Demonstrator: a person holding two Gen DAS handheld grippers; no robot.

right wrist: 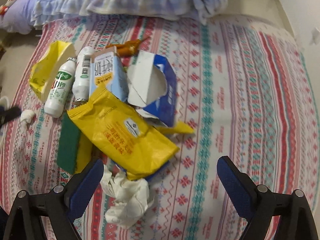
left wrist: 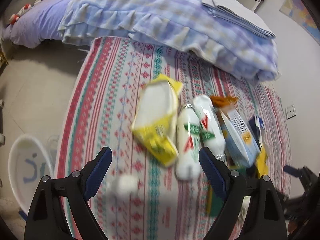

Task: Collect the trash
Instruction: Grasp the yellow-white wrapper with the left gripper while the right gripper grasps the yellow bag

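So far almost nothing looks picked up: the trash sits in a pile on the striped bed cover (right wrist: pixel 240 100), with two white bottles (right wrist: pixel 58 88), a yellow wrapper (right wrist: pixel 124 128), a torn blue box (right wrist: pixel 160 84), a green sponge (right wrist: pixel 69 146) and a crumpled tissue (right wrist: pixel 126 198) nearest. Both the left gripper (left wrist: pixel 155 170) and the right gripper (right wrist: pixel 160 178) hang over the pile with jaws wide apart and nothing in them. A white bin (left wrist: pixel 26 170) waits on the floor at the left, so I think all the trash is left to collect.
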